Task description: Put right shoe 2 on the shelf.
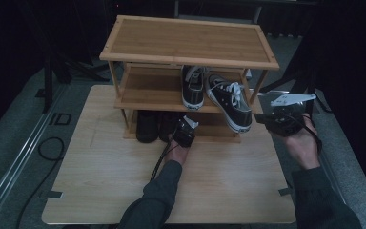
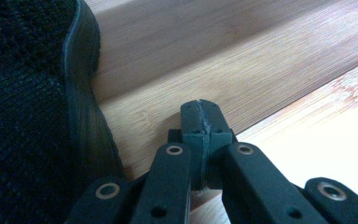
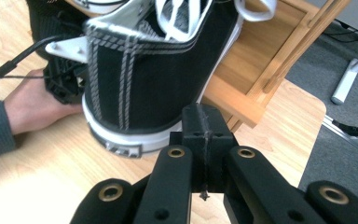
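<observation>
A black sneaker with white laces [image 1: 228, 101] lies on the middle shelf of a bamboo shoe rack [image 1: 190, 45], its heel hanging over the front edge. A second one [image 1: 192, 87] rests beside it. My right gripper [image 1: 259, 117] is shut and empty, its tip just right of the overhanging heel [image 3: 140, 93]. My right gripper's jaws [image 3: 205, 122] stay a little short of the white sole. My left gripper [image 1: 183, 127] is at the bottom shelf, shut with nothing in it [image 2: 201, 116], beside a black knit shoe [image 2: 28, 116].
Dark shoes [image 1: 147, 126] stand on the bottom shelf [image 2: 242, 60]. The rack sits at the back of a light wooden table [image 1: 105, 181], with bare board in front. A cable [image 1: 52, 148] lies on the floor at the left. The rack's right post [image 3: 303, 42] is close by.
</observation>
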`<control>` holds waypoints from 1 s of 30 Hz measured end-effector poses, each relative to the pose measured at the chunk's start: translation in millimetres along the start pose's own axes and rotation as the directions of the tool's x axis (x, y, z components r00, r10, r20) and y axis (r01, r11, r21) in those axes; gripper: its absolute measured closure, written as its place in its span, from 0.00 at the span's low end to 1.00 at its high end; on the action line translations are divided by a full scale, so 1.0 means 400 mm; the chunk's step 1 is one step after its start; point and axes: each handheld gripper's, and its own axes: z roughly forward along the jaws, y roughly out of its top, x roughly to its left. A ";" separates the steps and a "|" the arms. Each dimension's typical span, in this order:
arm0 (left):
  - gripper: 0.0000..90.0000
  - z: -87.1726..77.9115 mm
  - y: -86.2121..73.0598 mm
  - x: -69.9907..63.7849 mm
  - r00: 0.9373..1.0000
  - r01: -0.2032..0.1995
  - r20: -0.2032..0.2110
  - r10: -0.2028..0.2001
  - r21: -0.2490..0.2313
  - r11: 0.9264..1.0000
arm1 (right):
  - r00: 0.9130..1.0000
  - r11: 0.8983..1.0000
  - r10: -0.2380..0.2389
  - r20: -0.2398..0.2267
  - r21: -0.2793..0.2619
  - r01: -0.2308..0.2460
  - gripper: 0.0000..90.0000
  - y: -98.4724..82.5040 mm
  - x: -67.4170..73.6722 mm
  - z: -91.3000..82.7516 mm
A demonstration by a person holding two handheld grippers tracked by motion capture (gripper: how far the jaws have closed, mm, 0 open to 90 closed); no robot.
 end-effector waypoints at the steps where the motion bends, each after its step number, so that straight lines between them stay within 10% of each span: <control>1: 1.00 0.000 0.000 0.000 1.000 0.000 0.000 0.000 0.000 1.000 | 1.000 1.000 -0.004 0.000 0.001 0.004 1.00 -0.003 0.003 -0.002; 30: 1.00 0.000 0.000 0.000 1.000 -0.001 0.000 0.001 0.000 1.000 | 0.997 0.998 -0.057 -0.059 -0.014 0.056 1.00 -0.052 0.084 -0.019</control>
